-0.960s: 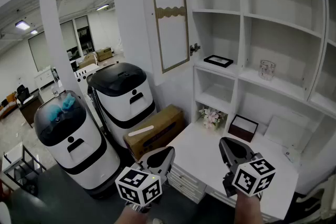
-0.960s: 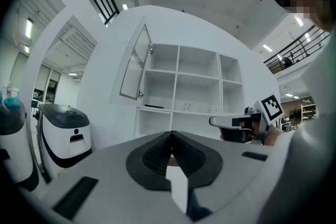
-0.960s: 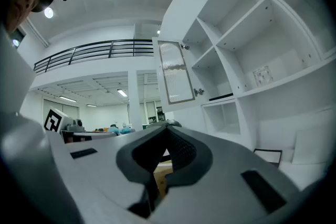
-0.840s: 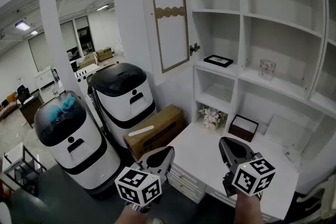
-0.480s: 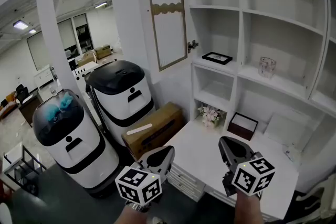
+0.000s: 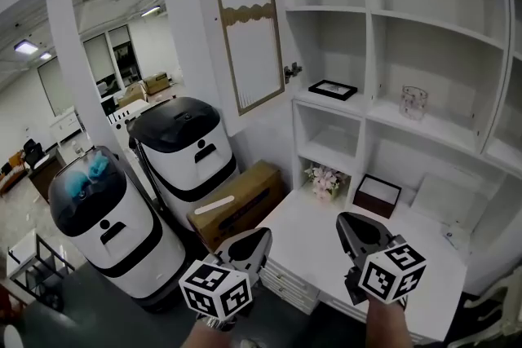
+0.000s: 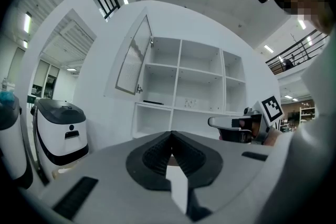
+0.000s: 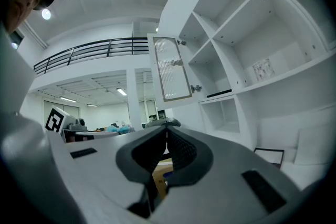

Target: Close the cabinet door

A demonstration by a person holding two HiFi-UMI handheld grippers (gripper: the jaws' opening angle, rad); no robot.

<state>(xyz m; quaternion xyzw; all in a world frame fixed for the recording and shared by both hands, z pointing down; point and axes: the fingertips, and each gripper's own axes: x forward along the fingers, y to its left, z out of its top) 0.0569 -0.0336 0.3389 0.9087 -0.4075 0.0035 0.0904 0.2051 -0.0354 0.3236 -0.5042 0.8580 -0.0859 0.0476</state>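
The white cabinet door (image 6: 243, 20) with an arched ribbed-glass panel stands swung open at the upper left of the white shelf unit (image 6: 371, 16); it also shows in the left gripper view (image 7: 131, 57) and the right gripper view (image 8: 172, 68). Both grippers hang low in the head view, well below and short of the door. My left gripper (image 6: 259, 238) is shut with nothing in it. My right gripper (image 6: 349, 223) is shut and empty too. Each one shows in the other's view, the right gripper (image 7: 212, 122) and the left gripper (image 8: 163, 121).
On the shelves lie a black picture frame (image 6: 332, 89), a glass jar (image 6: 413, 103), a small flower bunch (image 6: 325, 180) and a dark box (image 6: 375, 196). Left of the unit stand two white-and-black machines (image 6: 183, 147) and a cardboard box (image 6: 238, 204). A white counter (image 6: 314, 244) lies below.
The view has tipped slightly, so the door and shelves sit a little further left and higher in the head view. Both grippers have stayed where they were, still shut.
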